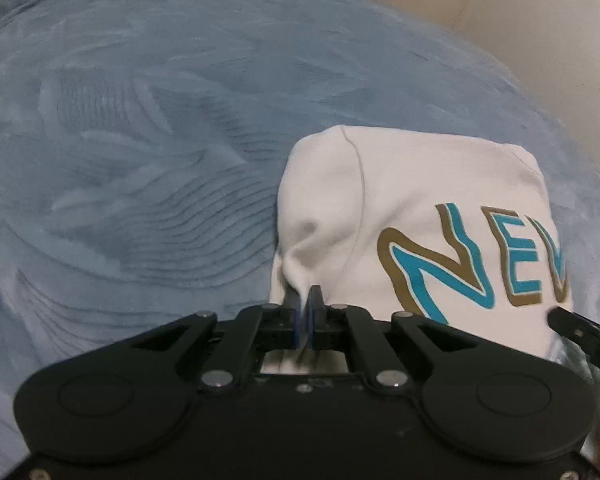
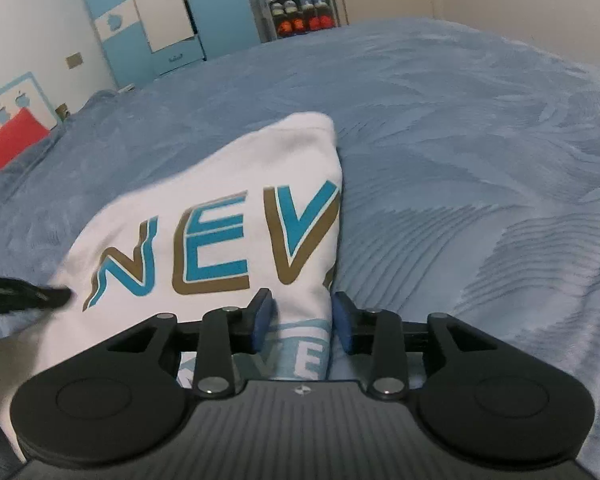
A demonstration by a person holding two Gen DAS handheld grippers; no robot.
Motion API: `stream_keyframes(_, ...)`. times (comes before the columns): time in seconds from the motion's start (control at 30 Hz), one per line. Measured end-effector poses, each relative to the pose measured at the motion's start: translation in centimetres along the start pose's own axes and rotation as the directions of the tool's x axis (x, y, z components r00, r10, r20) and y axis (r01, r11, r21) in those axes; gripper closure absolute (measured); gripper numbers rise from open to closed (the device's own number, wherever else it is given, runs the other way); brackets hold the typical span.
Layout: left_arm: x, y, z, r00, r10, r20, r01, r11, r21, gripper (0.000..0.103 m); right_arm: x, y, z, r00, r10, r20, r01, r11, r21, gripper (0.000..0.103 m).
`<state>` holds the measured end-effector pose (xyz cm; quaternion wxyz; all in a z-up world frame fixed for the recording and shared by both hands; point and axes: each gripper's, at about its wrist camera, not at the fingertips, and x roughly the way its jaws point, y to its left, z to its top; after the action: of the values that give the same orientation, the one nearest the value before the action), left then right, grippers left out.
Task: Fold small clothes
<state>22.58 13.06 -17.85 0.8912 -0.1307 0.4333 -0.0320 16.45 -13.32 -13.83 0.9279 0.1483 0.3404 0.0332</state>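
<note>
A white shirt (image 1: 420, 184) with blue-and-gold letters lies folded on a blue blanket. In the left wrist view my left gripper (image 1: 304, 300) is shut on the shirt's near left corner, and the cloth puckers up into the pads. The black tip of the right gripper (image 1: 580, 336) shows at the right edge. In the right wrist view the shirt (image 2: 228, 168) stretches away to the left. My right gripper (image 2: 302, 312) straddles its near right edge with blue pads apart and cloth loose between them. The left gripper's finger (image 2: 20, 292) reaches in from the left.
The blue plush blanket (image 2: 480, 168) covers the whole bed around the shirt. A red pillow (image 2: 8, 144) lies at the far left. A blue-and-white wardrobe (image 2: 160, 12) and a shoe rack (image 2: 300, 8) stand beyond the bed. A pale wall (image 1: 540, 40) runs along the right.
</note>
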Motion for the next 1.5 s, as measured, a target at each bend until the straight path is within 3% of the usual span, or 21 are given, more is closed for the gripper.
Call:
stream_keyframes(0.17, -4.7, -1.0, 1.3, 0.996, -0.009, 0.087, 0.005, 0.999, 0.046, 0.100, -2.5, 0.7, 1.3, 1.000, 0.000, -0.004, -0.001, 0.999, -0.040, 0.061)
stream_keyframes(0.27, -5.3, -1.4, 2.0, 0.996, -0.022, 0.086, 0.015, 0.997, 0.082, 0.100, -5.0, 1.2, 1.6, 0.999, 0.047, 0.001, -0.047, 0.998, -0.036, 0.059)
stream_keyframes(0.37, -3.5, -0.8, 1.7, 0.999, -0.006, 0.032, 0.004, 0.997, 0.072, 0.100, -6.4, 2.0, 1.0, 0.989, 0.139, -0.045, -0.142, 0.987, -0.073, 0.034)
stream_keyframes(0.43, -3.0, -0.7, 1.4, 1.000, 0.005, 0.019, -0.007, 0.997, 0.076, 0.099, -5.7, 2.9, 0.0, 0.980, 0.171, -0.102, -0.184, 0.974, -0.135, 0.033)
stream_keyframes(0.47, -3.2, -0.7, 1.4, 1.000, 0.008, 0.022, -0.009, 0.997, 0.076, 0.099, -4.9, 3.3, -0.6, 0.982, 0.138, -0.133, -0.160, 0.972, -0.171, 0.053)
stream_keyframes(0.5, -3.6, -0.6, 1.5, 1.000, 0.008, 0.024, -0.010, 0.998, 0.069, 0.099, -4.1, 3.6, -1.1, 0.984, 0.094, -0.154, -0.124, 0.971, -0.202, 0.103)
stream_keyframes(0.53, -3.8, -0.6, 1.6, 1.000, 0.005, 0.024, -0.006, 0.998, 0.057, 0.099, -3.6, 3.7, -1.4, 0.985, 0.049, -0.164, -0.086, 0.971, -0.224, 0.103)
stream_keyframes(0.63, -3.9, -0.5, 1.9, 1.000, 0.006, 0.023, -0.007, 0.999, 0.050, 0.099, -4.1, 2.8, -0.7, 0.979, 0.080, -0.188, -0.113, 0.978, -0.175, 0.103)
stream_keyframes(0.77, -1.0, -0.3, 0.7, 0.999, 0.030, -0.015, -0.029, 0.996, 0.090, 0.096, -4.7, 1.7, -0.9, 0.982, 0.034, -0.188, -0.067, 0.983, -0.173, 0.103)
stream_keyframes(0.83, -1.5, -0.7, 0.2, 0.999, 0.037, 0.018, -0.039, 0.992, 0.118, 0.093, -3.8, 1.0, -1.5, 0.979, 0.044, -0.200, -0.075, 0.986, -0.148, 0.103)
stream_keyframes(0.9, -3.4, -1.3, 0.1, 0.997, 0.062, 0.043, -0.068, 0.986, 0.150, 0.072, -4.0, 1.2, -1.5, 0.981, 0.045, -0.191, -0.072, 0.988, -0.137, 0.103)
stream_keyframes(0.93, -4.3, -1.5, 0.0, 0.995, 0.082, 0.049, -0.089, 0.984, 0.155, 0.054, -4.1, 1.2, -1.4, 0.981, 0.046, -0.189, -0.072, 0.989, -0.130, 0.103)
stream_keyframes(1.13, -9.7, -1.5, -2.8, 1.000, 0.023, 0.018, -0.025, 0.993, 0.112, 0.053, -4.7, 1.5, -1.0, 0.982, 0.070, -0.176, -0.089, 0.990, -0.106, 0.091)
stream_keyframes(1.23, -6.7, -1.0, -5.3, 0.991, 0.087, -0.098, -0.073, 0.988, 0.136, 0.049, -4.2, 1.6, -1.5, 0.982, 0.060, -0.176, -0.080, 0.991, -0.110, 0.091)
stream_keyframes(1.27, -5.8, -0.4, -6.0, 0.991, 0.075, -0.109, -0.064, 0.993, 0.101, 0.049, -3.9, 1.6, -1.6, 0.982, 0.057, -0.181, -0.078, 0.991, -0.110, 0.091)
stream_keyframes(1.37, -7.0, 0.3, -5.9, 0.995, 0.061, -0.080, -0.060, 0.998, 0.010, 0.052, -3.9, 1.6, -1.4, 0.980, 0.052, -0.191, -0.072, 0.993, -0.097, 0.091)
stream_keyframes(1.43, -9.1, -0.9, -5.6, 0.995, 0.096, -0.039, -0.094, 0.994, 0.056, 0.052, -4.5, 1.7, -0.8, 0.981, 0.052, -0.188, -0.071, 0.993, -0.093, 0.091)
stream_keyframes(1.5, -11.3, -2.3, -5.9, 0.996, 0.084, 0.023, -0.086, 0.991, 0.101, 0.051, -4.9, 1.7, -0.4, 0.981, 0.063, -0.184, -0.078, 0.994, -0.079, 0.091)
